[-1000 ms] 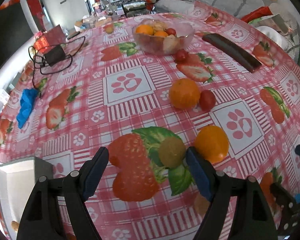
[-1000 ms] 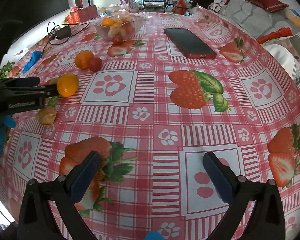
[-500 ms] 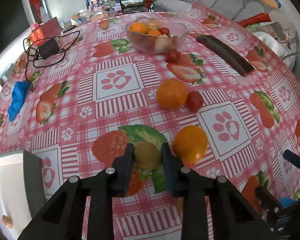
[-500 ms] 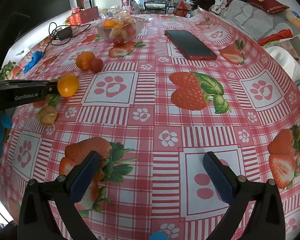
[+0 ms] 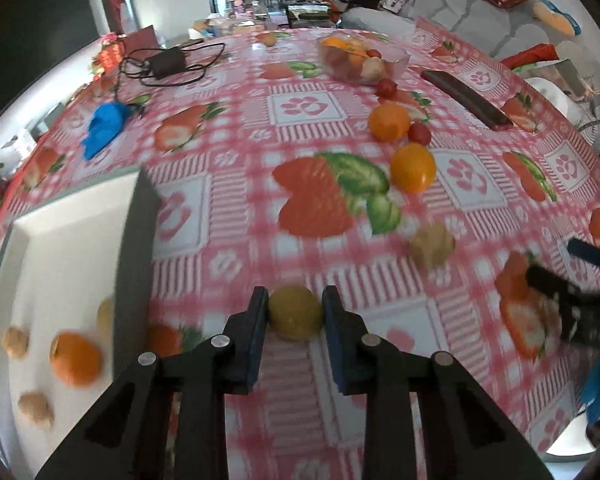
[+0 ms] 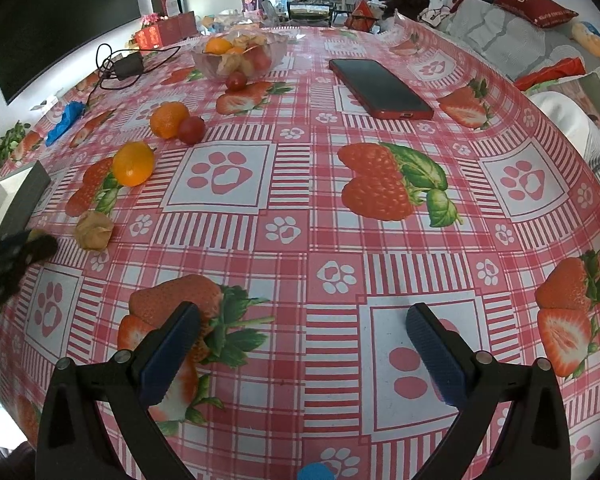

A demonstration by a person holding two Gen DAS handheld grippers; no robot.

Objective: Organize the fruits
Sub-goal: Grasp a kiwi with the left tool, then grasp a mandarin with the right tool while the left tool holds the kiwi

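My left gripper [image 5: 295, 312] is shut on a small yellow-green round fruit [image 5: 296, 314], held just above the tablecloth beside a white tray [image 5: 60, 240]. The tray holds an orange [image 5: 75, 358] and a few pale husked fruits. On the cloth lie two oranges [image 5: 413, 168] [image 5: 389, 122], two cherry tomatoes [image 5: 419, 133] [image 5: 386, 87] and a husked fruit [image 5: 432, 245]. A clear bowl [image 5: 400, 65] of fruit stands further back. My right gripper [image 6: 300, 344] is open over bare cloth, with nothing between its fingers.
A red phone [image 6: 380, 88] lies at the back right of the table. A blue cloth [image 5: 102, 130] and a black charger with its cable [image 5: 166, 60] lie at the back left. A sofa with cushions runs along the right table edge.
The left gripper closed on the yellow-green fruit, lifted it and carried it left, so the tray now fills the left of its view. The right gripper has stayed put.
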